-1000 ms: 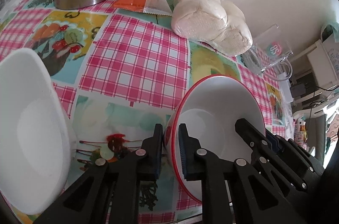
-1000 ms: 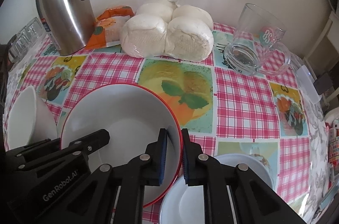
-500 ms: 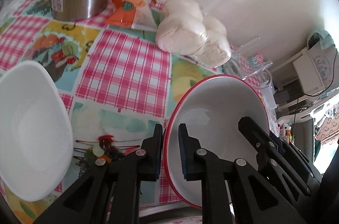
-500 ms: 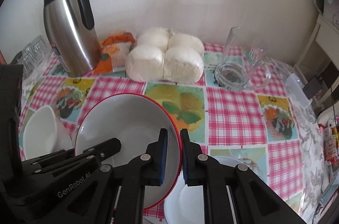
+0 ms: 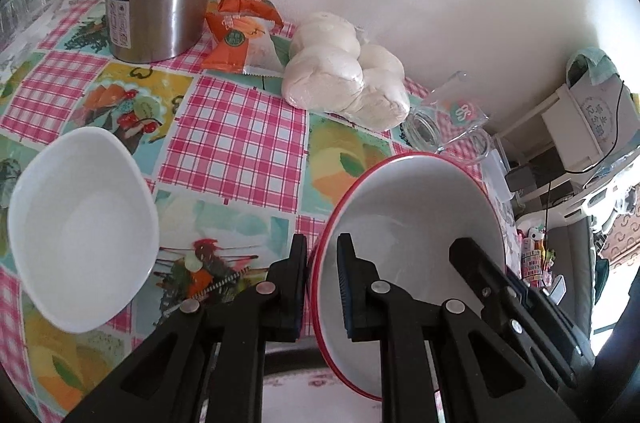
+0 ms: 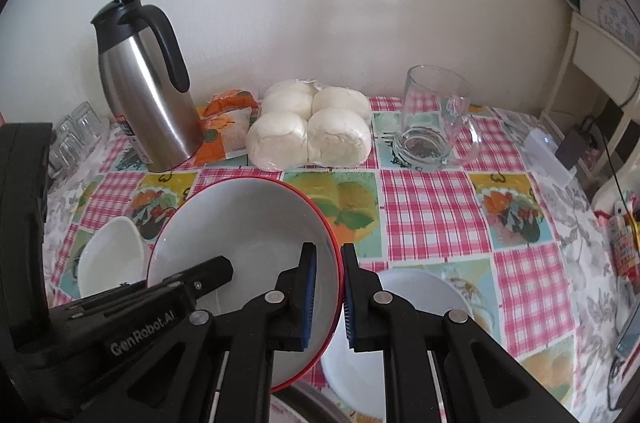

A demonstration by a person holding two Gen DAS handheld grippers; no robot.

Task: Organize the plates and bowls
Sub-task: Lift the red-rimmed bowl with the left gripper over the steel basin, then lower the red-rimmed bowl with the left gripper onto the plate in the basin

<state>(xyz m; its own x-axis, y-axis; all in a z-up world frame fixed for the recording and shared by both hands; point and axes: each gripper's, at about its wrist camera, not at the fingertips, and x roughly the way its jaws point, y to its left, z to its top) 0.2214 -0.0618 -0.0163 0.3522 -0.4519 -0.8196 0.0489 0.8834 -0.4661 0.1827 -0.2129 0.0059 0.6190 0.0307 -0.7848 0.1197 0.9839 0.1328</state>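
A large red-rimmed white bowl (image 5: 412,219) is held in the air above the table's front edge. My left gripper (image 5: 322,287) is shut on its left rim. My right gripper (image 6: 329,297) is shut on its right rim; the bowl (image 6: 248,235) fills the lower left of the right wrist view. A small white bowl (image 5: 82,223) stands on the table to the left and also shows in the right wrist view (image 6: 110,257). A white plate (image 6: 424,297) lies on the table under my right gripper, partly hidden.
A steel thermos jug (image 6: 148,95), an orange snack packet (image 6: 224,123), a bag of white buns (image 6: 310,131) and a glass mug (image 6: 434,119) stand along the wall. Small glasses (image 6: 74,135) are at far left. A shelf unit (image 6: 600,63) is right.
Both grippers have lifted the red-rimmed bowl up and back from the table. The table and its objects now look lower and farther away. Both grips are unchanged.
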